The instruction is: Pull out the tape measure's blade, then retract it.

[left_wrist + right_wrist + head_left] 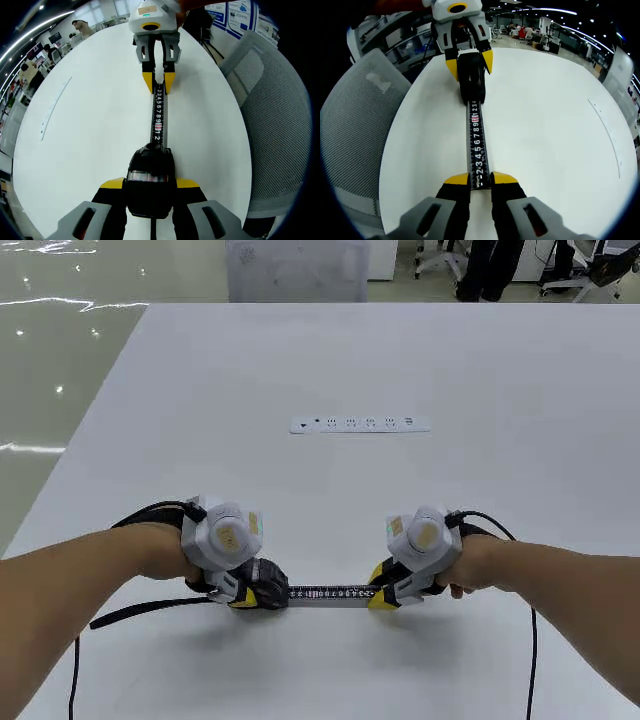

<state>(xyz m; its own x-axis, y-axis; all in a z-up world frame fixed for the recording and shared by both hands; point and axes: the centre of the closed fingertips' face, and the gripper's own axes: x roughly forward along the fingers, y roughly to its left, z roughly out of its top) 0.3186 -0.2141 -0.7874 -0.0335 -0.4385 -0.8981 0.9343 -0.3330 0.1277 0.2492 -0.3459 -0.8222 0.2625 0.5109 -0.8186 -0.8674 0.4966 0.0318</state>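
A black tape measure case (263, 586) (151, 180) (471, 76) sits low over the white table, with my left gripper (238, 592) (150, 186) shut on it. Its numbered blade (330, 593) (158, 116) (477, 147) runs out about a hand's width to the right. My right gripper (382, 597) (480, 181) is shut on the blade's end, yellow fingertips (457, 181) pinching it from both sides. In the left gripper view the right gripper (158, 82) faces me across the blade.
A white power strip (360, 424) lies flat at mid-table, well beyond the grippers. A grey mesh chair (280, 120) (360, 125) stands by the near table edge. Black cables (140, 612) trail from both grippers. Shiny floor lies left of the table.
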